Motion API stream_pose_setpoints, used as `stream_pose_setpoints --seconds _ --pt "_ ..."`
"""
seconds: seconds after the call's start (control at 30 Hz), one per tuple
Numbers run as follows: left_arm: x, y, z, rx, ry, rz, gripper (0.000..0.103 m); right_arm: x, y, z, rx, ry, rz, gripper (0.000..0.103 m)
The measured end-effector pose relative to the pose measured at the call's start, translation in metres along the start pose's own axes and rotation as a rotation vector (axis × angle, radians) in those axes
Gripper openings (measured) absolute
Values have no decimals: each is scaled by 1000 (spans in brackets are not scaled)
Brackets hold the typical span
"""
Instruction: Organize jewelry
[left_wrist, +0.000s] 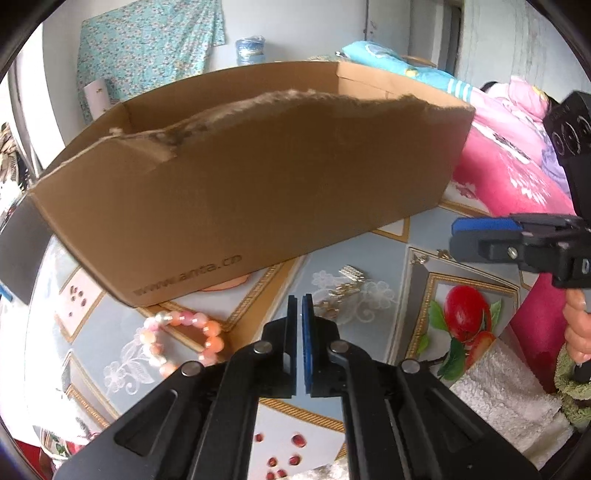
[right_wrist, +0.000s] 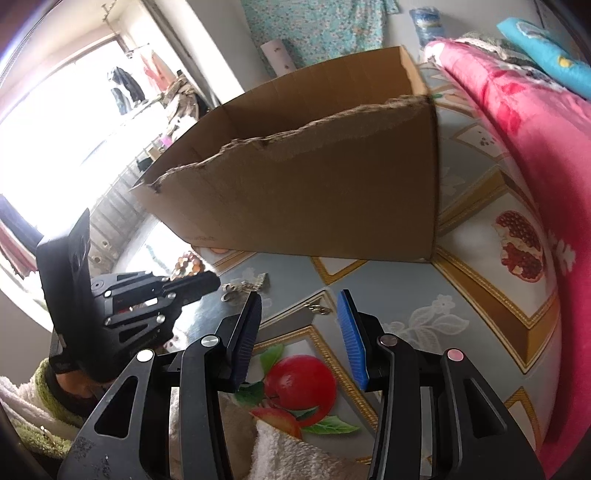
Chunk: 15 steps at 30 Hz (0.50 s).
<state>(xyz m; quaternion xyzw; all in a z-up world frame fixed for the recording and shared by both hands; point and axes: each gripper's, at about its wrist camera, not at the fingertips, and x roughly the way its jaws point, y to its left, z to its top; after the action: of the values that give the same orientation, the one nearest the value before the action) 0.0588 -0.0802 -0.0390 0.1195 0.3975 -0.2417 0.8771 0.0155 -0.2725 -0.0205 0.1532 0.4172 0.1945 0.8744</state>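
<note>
The left claw (left_wrist: 299, 301) points forward and a little down, its two fingers drawn together so that only a thin slit shows between the pads, and nothing is caught between them. The right claw (right_wrist: 301, 299) stands with its fingers spread wide apart and holds nothing. Seen from the left wrist, the right claw reaches in from the right side at about the same height, gripped from below by the person's right hand (left_wrist: 578, 330), whose fingers wrap the handle above a green cuff.
</note>
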Motion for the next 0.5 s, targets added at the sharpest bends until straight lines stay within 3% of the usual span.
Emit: stream_pose_setpoints --seconds 0.2,0.37,0.5 --pt "-12 18 -7 -50 -29 24 2 22 45 -6 -138 27 70 40" --pt "-23 27 -13 -66 -54 22 2 48 66 -8 -245 79 58 32" --pt "-27 34 -17 -76 -71 11 2 66 72 -7 -311 104 -6 28"
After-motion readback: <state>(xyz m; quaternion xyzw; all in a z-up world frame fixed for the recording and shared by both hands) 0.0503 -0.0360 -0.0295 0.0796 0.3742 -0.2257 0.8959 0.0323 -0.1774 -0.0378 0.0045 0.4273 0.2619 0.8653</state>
